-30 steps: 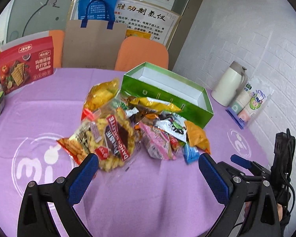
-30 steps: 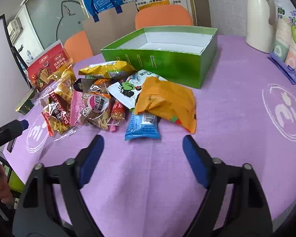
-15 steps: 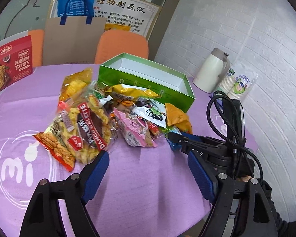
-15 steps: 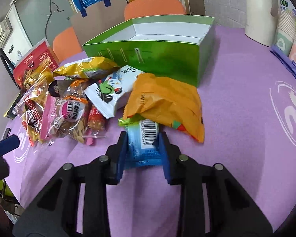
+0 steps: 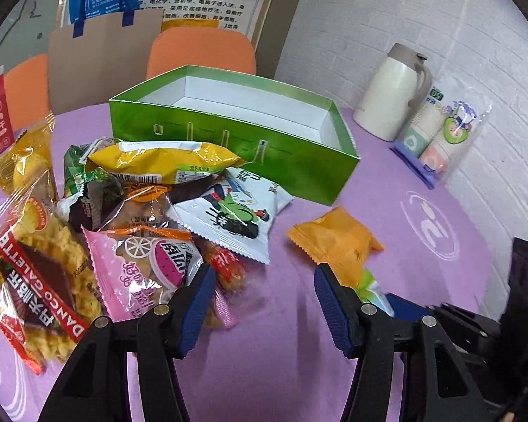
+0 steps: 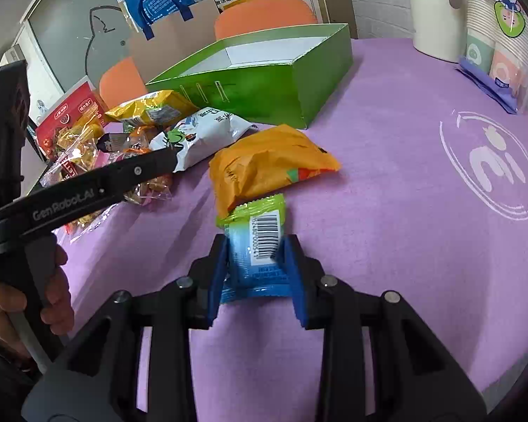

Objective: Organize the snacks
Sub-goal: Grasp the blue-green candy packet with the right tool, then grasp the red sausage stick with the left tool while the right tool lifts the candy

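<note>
The blue snack packet (image 6: pixel 255 253) is lying flat on the purple tablecloth (image 6: pixel 387 211), barcode up, its far green end tucked just under the edge of the orange packet (image 6: pixel 267 161). The right gripper (image 6: pixel 255 267) is clamping it: both blue pads are pressing on the packet's long sides, and the wrapper is bulging slightly between them. The grip is sitting on the near half, so the far end is likely to droop on lifting.

The left gripper (image 5: pixel 264 302) is hanging over bare cloth between the pink packet (image 5: pixel 140 270) and the orange packet, its jaws having just been closing, yet standing apart with nothing between them. The remaining snacks are lying heaped to its left, in front of the green box (image 5: pixel 299 168), which is standing open with nothing visible inside it.

Assessment: the step in hand appears to be carrying the blue packet to the box. To do it well, the packet should be drawn back clear of the orange one before rising, kept level, and carried over the near wall. The left gripper is crowding the route, so the two tools should be kept apart.
</note>
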A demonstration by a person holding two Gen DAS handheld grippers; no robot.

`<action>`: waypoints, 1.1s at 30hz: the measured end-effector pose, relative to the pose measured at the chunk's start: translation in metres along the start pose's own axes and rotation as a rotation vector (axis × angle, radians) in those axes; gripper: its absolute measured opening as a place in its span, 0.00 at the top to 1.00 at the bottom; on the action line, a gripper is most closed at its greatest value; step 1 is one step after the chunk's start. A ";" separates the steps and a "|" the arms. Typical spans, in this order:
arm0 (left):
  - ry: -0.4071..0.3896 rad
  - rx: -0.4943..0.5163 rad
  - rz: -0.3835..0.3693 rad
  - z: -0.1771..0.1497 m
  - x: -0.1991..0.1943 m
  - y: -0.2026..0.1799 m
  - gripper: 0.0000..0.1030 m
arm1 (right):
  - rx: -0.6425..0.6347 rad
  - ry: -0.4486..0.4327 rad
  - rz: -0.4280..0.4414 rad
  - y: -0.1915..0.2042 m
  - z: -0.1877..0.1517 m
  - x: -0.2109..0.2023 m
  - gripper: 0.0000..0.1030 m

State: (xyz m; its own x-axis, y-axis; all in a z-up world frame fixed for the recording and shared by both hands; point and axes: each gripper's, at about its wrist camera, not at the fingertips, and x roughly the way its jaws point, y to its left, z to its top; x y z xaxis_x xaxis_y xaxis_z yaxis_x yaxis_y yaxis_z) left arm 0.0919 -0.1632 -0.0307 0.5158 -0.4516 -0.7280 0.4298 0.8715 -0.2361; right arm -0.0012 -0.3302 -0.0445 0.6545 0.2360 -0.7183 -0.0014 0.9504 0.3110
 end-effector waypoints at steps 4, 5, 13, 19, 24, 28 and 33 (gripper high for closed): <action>-0.034 0.018 0.069 0.005 0.004 -0.002 0.42 | 0.000 -0.001 0.009 0.004 0.002 0.003 0.66; -0.030 0.027 0.076 0.005 0.005 -0.002 0.42 | 0.001 -0.001 0.010 0.005 0.002 0.003 0.66; 0.005 -0.026 0.089 -0.023 -0.003 0.015 0.66 | 0.006 -0.002 0.003 0.003 0.002 0.003 0.66; 0.022 -0.139 0.015 -0.024 -0.012 0.034 0.66 | 0.007 0.000 0.005 0.005 0.003 0.005 0.66; 0.041 -0.067 0.005 -0.016 -0.001 0.010 0.63 | 0.000 0.005 0.001 0.007 0.002 0.003 0.65; 0.059 -0.119 0.031 -0.011 0.017 0.016 0.50 | -0.008 0.006 -0.014 0.007 0.002 0.004 0.65; 0.055 -0.111 0.046 -0.006 0.023 0.020 0.54 | -0.037 0.017 -0.003 0.014 -0.001 0.004 0.66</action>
State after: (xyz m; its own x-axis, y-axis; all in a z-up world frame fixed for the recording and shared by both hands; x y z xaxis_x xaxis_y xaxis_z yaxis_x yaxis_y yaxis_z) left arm 0.1075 -0.1555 -0.0561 0.4903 -0.4026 -0.7730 0.3208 0.9080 -0.2694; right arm 0.0011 -0.3158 -0.0438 0.6415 0.2366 -0.7297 -0.0280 0.9578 0.2860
